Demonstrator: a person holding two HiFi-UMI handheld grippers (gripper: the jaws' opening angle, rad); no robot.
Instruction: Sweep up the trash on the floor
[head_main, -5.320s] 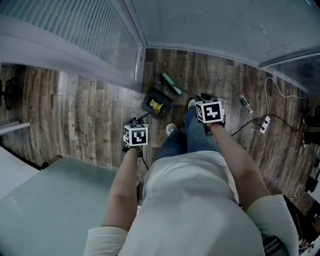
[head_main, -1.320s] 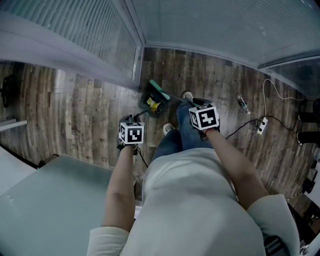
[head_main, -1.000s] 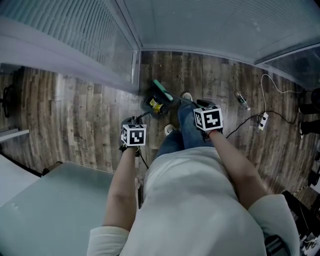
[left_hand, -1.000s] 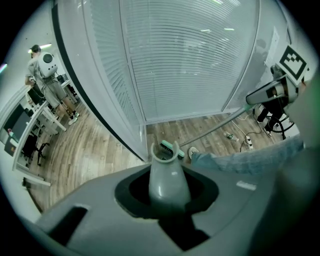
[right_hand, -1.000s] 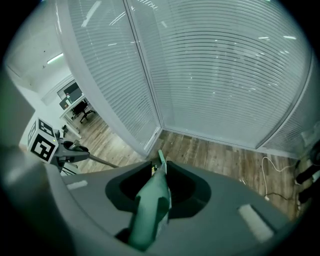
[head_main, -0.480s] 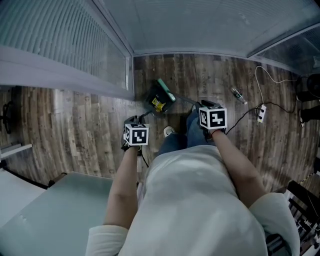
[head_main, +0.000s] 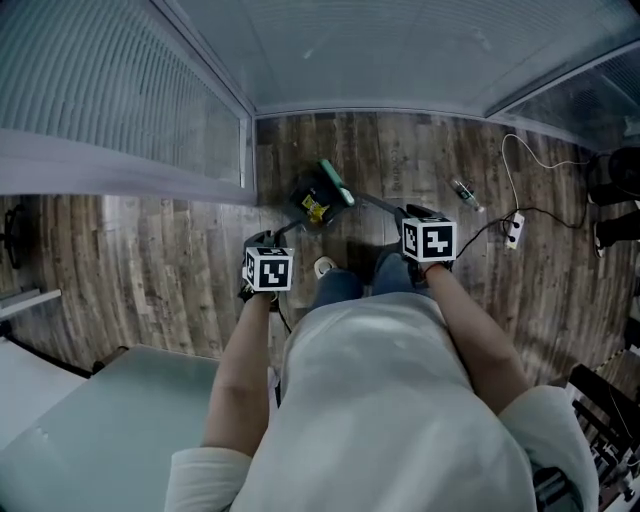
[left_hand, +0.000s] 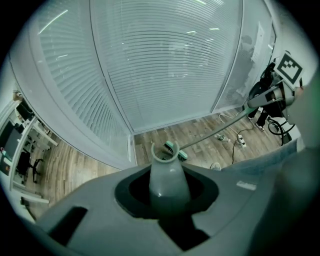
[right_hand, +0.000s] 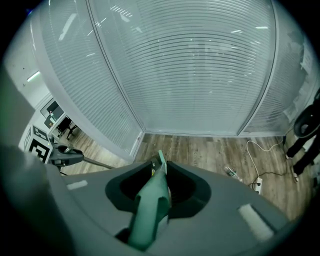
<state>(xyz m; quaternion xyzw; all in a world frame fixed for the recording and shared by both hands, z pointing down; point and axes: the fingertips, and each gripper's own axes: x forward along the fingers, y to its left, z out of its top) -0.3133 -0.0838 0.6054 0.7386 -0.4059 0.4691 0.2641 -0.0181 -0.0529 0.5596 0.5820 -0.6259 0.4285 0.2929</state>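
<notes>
A dark dustpan (head_main: 308, 205) stands on the wood floor by the glass wall, with yellow trash (head_main: 317, 209) inside it. Its long grey handle (left_hand: 167, 182) runs up into my left gripper (head_main: 263, 246), which is shut on it. The green broom head (head_main: 336, 183) rests at the dustpan's far right rim and also shows as the broom head (left_hand: 173, 148) in the left gripper view. My right gripper (head_main: 417, 216) is shut on the broom's green handle (right_hand: 150, 210). The jaws themselves are hidden by the gripper housings.
A small bottle (head_main: 462, 192) lies on the floor to the right, near a power strip (head_main: 513, 231) and its white cable. The person's shoe (head_main: 324, 267) is just behind the dustpan. Glass walls with blinds (head_main: 120, 90) close off the corner. A grey desk (head_main: 100, 430) sits at lower left.
The broom head has moved left from beside the dustpan onto its rim. The trash stays in the pan. Both grippers keep their hold and the head view has shifted slightly.
</notes>
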